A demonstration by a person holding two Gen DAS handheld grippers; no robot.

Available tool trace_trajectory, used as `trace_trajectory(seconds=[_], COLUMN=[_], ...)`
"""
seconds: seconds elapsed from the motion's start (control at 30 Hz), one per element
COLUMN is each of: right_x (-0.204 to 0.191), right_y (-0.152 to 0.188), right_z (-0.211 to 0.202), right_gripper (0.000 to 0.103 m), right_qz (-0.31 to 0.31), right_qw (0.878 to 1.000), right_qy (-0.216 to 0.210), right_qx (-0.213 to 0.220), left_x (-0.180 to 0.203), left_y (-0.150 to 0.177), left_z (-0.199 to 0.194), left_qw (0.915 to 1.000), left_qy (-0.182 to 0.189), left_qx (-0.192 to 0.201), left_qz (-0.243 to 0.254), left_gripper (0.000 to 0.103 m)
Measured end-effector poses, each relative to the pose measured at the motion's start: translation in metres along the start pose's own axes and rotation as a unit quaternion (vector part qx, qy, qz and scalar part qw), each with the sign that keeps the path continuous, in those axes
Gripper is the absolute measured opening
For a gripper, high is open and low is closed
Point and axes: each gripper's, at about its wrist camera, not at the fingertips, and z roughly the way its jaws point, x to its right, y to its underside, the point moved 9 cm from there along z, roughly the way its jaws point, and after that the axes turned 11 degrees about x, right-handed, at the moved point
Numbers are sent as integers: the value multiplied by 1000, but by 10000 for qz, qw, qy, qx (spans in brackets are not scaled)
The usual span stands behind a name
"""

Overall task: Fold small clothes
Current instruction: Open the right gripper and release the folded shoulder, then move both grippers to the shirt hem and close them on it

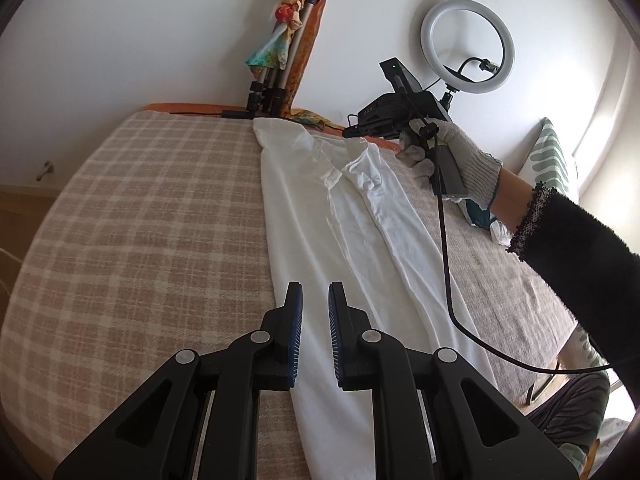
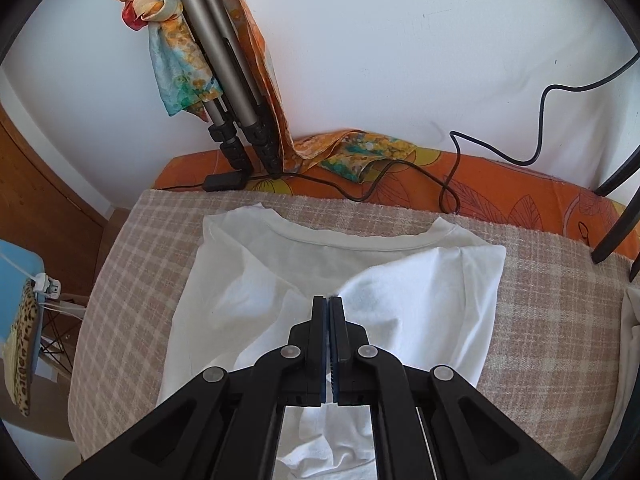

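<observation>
A white T-shirt [image 1: 320, 208] lies lengthwise on a beige checked blanket [image 1: 152, 216], its sides folded in toward the middle. My left gripper [image 1: 316, 292] is open and empty, just above the shirt's near left edge. My right gripper [image 1: 352, 132] is at the far end of the shirt, shut on the folded sleeve edge and lifting it slightly. In the right wrist view the right gripper [image 2: 328, 300] is shut on the sleeve fabric of the white T-shirt [image 2: 420, 304], with the collar [image 2: 352, 240] beyond it.
A tripod wrapped in a colourful scarf [image 1: 280, 56] stands against the white wall at the bed's far edge. A ring light [image 1: 468, 44] stands far right. A black cable [image 1: 444, 248] hangs from the right gripper. An orange sheet [image 2: 480, 184] and cables lie behind the blanket.
</observation>
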Motion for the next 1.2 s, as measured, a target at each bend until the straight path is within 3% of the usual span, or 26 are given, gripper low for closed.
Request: trace_trajectory(seconds=[0.17,0.2,0.23,0.27,0.37,0.53,0.67,0.9,1.07,1.2], right_x=[-18,-20,-22,-23,-24,-8,8,37,50,56], right_y=[0,0,-2,-6,-12,-12,-2,51,99,138], right_z=[26,29,29,26,11,-26,-63,-139,-187,-217], right_gripper=[2,13,33,36,36,37,37,37,37,37], right_qz=[247,249,303,368,477,397,435,409,417,604], right_qw=[9987,9988,9984,9979,9964,9973,9967,9972,9973,9967], right_qy=[-423,-407,-462,-523,-663,-427,-375,-197,-82,-131], right_qx=[-104,-102,-66,38,219,438,581,586,592,535], left_x=[-5,-5,-6,-6,-7,-8,-9,-3,4,5], left_y=[-1,-1,-2,-2,0,4,9,24,34,44], left_z=[1,1,1,1,2,3,6,9,5,-3], left_qw=[10000,10000,10000,9999,9999,9999,9997,9985,9974,9971], left_qy=[-69,-81,-89,-99,-104,-80,-17,152,210,116], left_qx=[-11,-5,2,0,-32,-109,-231,-527,-680,-744], left_qz=[-4,11,21,34,32,9,-75,-89,-106,85], left_gripper=[12,12,12,12,12,12,22,23,38,38])
